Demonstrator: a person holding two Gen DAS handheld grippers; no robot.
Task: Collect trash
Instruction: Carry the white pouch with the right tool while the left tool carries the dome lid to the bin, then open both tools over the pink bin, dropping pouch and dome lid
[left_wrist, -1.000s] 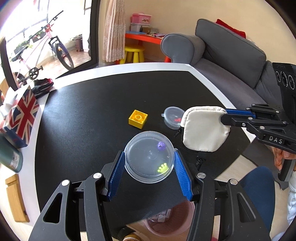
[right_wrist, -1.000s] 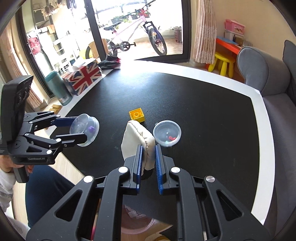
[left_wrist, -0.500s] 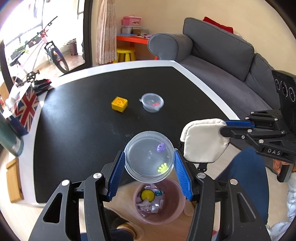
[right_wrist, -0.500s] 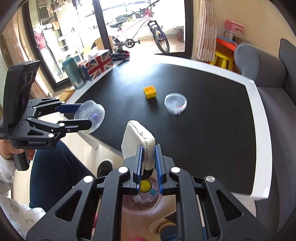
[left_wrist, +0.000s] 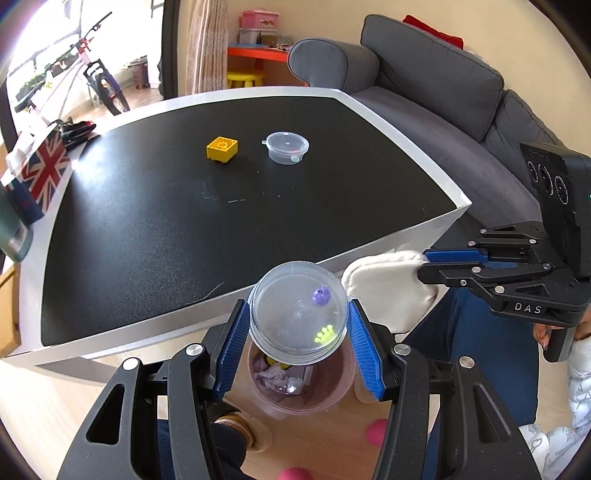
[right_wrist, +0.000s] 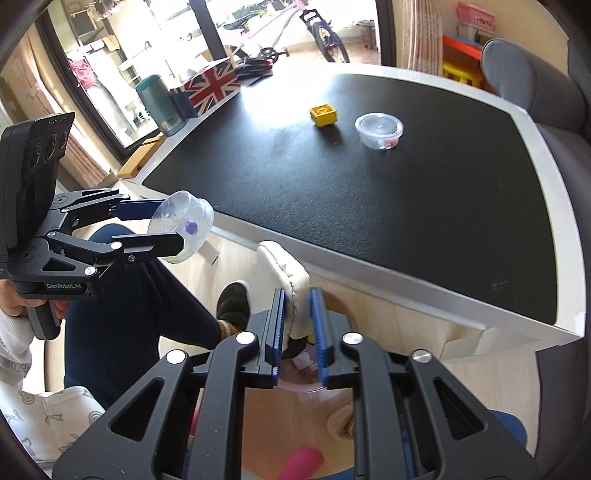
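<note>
Clear plastic is catching the light between the blue pads of the left gripper (left_wrist: 298, 332), which is clamping a round lidded container (left_wrist: 298, 308) with a purple bead and a yellow-green bit inside. It is hanging off the near edge of the table (left_wrist: 413, 229), directly above the pink bin (left_wrist: 332, 400) on the floor, apparently so that a release drops it straight in. The right gripper (right_wrist: 298, 325) is pinching a white padded pouch (right_wrist: 282, 271) by its lower end, jaws drawn in tight on the fabric, and is holding it over the same bin's rim; gripping it by the edge is probably letting the bulk hang free of the fingers for a clean fall. The bin is already holding crumpled paper and small scraps.

Two items are still sitting far out on the black tabletop: a yellow block (left_wrist: 221, 148) on the left and, just right of it but apart, a small lidded cup (left_wrist: 287, 147) with something red inside. Judging by this, collection is well along, with both held pieces ready to go. The main risk is the round container bouncing off the rim, since the bin mouth is narrow and a shoe (right_wrist: 232, 304) is resting close beside it.
</note>
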